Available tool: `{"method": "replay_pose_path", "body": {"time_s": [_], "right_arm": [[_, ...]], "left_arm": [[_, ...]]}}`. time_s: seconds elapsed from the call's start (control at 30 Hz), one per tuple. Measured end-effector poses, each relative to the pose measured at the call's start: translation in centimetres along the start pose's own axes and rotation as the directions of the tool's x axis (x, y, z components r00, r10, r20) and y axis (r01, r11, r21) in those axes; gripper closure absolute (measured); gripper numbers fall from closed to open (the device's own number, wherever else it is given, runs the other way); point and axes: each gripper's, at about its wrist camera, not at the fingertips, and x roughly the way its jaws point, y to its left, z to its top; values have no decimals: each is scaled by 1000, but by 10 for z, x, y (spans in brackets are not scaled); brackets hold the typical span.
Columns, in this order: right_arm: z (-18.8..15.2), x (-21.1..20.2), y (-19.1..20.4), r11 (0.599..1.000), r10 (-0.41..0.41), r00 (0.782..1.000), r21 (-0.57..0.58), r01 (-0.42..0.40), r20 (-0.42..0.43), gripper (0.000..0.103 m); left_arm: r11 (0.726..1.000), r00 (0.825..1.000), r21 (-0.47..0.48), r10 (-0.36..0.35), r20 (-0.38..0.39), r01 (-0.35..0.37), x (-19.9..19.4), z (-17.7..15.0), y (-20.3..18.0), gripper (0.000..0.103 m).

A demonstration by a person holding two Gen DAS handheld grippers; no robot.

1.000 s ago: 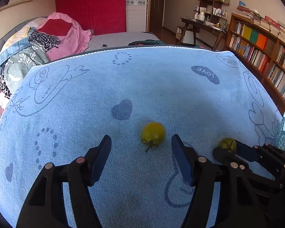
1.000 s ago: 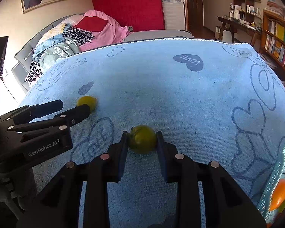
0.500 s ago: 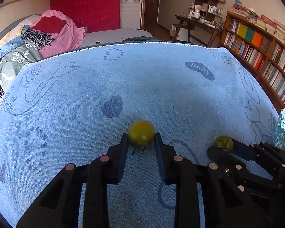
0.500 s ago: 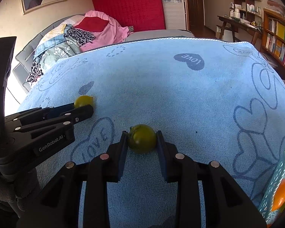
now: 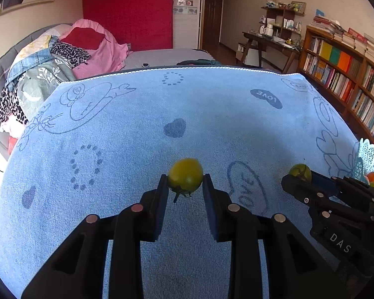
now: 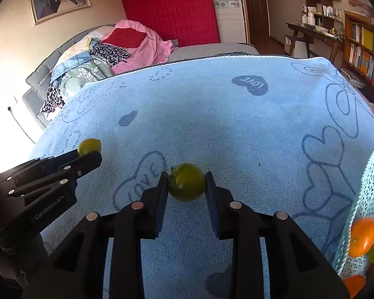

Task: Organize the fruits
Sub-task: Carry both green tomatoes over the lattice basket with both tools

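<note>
My left gripper point(image 5: 185, 183) is shut on a yellow-green tomato point(image 5: 185, 176) with its stem hanging down, held just above the blue towel point(image 5: 137, 129). To its right in the left wrist view the right gripper point(image 5: 299, 177) grips a second green tomato point(image 5: 300, 172). In the right wrist view my right gripper point(image 6: 186, 183) is shut on that darker green tomato point(image 6: 187, 182), a little off the towel. The left gripper point(image 6: 87, 153) shows at the left there, with its tomato point(image 6: 89, 146) at its tips.
A pale blue lattice basket point(image 6: 369, 199) stands at the right edge of the towel, with oranges point(image 6: 363, 235) and other fruit in it. Behind the table are a bed with piled clothes point(image 5: 69, 57), a bookshelf point(image 5: 349, 74) and a desk.
The left gripper closed on the yellow-green tomato and lifted it slightly off the towel. The right gripper, still gripping its tomato, rose a little.
</note>
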Motion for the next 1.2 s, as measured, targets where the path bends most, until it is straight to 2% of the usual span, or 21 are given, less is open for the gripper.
{"method": "replay_pose_path", "body": {"time_s": [0.47,0.87,1.2], "right_arm": [[-17,-74,8,1000,23,996,1,-23,81,73],[-33,-137,3,1000,14,988,18,-17,153,73],[-52,-174,-21,997,-25,983,82,10,181,73]], "left_arm": [[999,996,-1,42,77,-42,-59,-17,-11,75],[1000,992,23,14,125,-17,-105,-29,-32,74],[999,990,39,-19,143,13,-126,-37,-52,74]]}}
